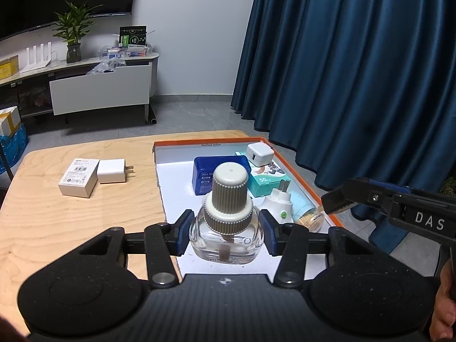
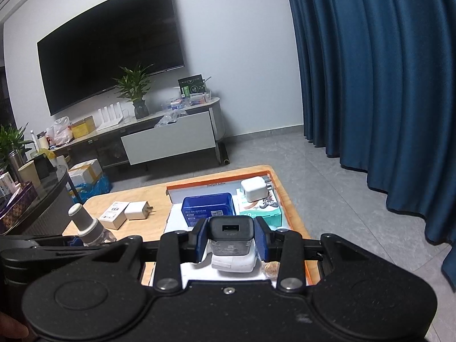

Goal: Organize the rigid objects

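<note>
My left gripper is shut on a clear glass bottle with a ribbed beige cap, held upright over the near left part of the orange-rimmed white tray. My right gripper is shut on a dark grey USB charger, its port facing the camera, above a white plug-in device in the tray. The right gripper also shows at the tray's right rim in the left wrist view. In the right wrist view the bottle appears at the left.
The tray holds a blue box, a teal box, a white charger, a white plug-in device and a toothpick jar. A white box and a white charger lie on the wooden table.
</note>
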{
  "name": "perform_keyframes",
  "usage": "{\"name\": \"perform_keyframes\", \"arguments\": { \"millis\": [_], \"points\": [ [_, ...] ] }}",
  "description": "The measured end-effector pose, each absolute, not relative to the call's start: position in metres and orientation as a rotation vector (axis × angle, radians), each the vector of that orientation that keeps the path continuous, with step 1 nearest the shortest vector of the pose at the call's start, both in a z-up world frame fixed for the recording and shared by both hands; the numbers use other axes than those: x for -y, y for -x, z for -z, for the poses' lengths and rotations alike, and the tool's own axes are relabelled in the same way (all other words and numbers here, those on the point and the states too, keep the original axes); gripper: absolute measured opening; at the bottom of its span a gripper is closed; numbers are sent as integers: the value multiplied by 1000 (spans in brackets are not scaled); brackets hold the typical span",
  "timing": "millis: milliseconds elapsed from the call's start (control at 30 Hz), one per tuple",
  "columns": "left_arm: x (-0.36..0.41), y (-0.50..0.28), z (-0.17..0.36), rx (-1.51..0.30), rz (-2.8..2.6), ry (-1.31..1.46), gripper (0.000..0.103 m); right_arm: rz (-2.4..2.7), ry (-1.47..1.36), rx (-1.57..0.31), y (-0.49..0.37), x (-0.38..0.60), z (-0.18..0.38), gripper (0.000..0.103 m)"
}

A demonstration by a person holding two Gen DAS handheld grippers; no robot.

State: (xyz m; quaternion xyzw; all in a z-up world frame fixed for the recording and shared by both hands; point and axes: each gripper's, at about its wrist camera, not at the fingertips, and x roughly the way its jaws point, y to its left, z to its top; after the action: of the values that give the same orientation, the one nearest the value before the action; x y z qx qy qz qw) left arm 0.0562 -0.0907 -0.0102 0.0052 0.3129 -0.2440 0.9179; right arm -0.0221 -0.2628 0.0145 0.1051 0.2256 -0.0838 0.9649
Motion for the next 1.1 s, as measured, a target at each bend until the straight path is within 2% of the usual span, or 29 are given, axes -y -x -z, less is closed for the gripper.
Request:
{"name": "perform_keyframes", "arguments": {
  "millis": [1100],
  "points": [
    [117, -91, 7, -636, 517, -27, 50, 155, -224, -453, -27, 287, -24, 43]
  ]
}}
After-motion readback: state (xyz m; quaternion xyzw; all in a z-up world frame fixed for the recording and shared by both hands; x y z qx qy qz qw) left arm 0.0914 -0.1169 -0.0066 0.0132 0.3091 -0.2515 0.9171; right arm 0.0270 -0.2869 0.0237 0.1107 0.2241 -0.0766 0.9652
